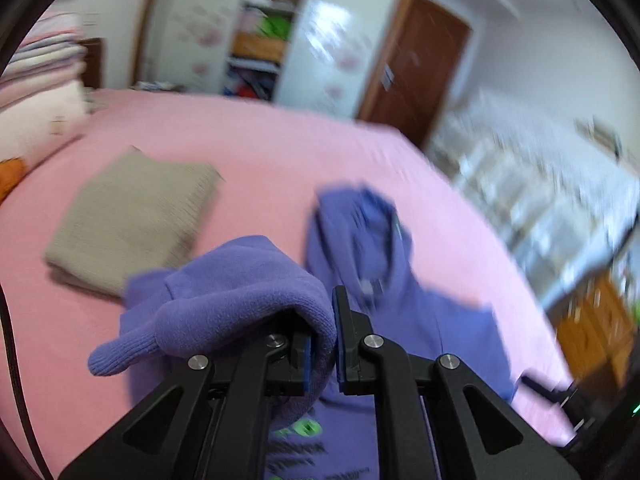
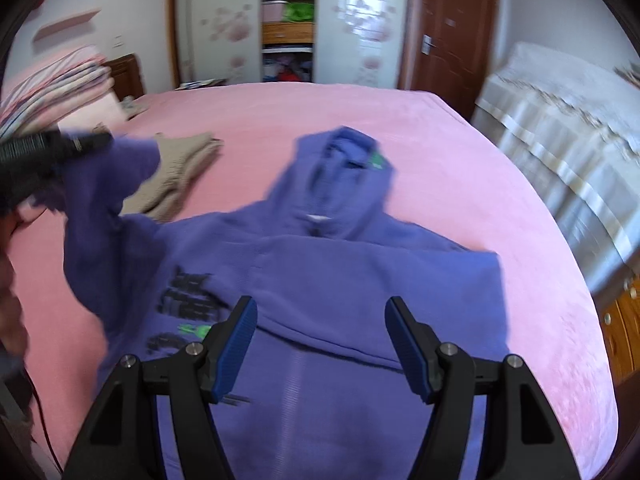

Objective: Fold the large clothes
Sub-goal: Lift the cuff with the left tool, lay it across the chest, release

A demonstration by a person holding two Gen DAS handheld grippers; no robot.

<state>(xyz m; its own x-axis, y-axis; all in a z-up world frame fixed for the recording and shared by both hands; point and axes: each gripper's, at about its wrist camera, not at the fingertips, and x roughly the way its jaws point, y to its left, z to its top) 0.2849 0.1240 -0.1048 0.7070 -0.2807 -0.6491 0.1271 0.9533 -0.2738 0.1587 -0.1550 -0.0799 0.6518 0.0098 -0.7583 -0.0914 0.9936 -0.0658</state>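
A purple hoodie (image 2: 320, 272) lies front-up on the pink bed (image 2: 440, 152), hood pointing away, black and green print on its chest. My left gripper (image 1: 323, 344) is shut on the hoodie's sleeve cuff (image 1: 240, 304) and holds it lifted above the garment; the raised sleeve shows in the right wrist view (image 2: 108, 200) with the left gripper (image 2: 48, 148) at its top. My right gripper (image 2: 320, 344) is open and empty, hovering over the hoodie's lower body. The hood also shows in the left wrist view (image 1: 360, 232).
A folded beige sweater (image 1: 132, 220) lies on the bed left of the hoodie. Stacked blankets (image 2: 56, 80) sit at the far left. A wardrobe (image 2: 288, 20) and brown door (image 2: 452, 28) stand behind, a covered bed (image 2: 560, 128) to the right.
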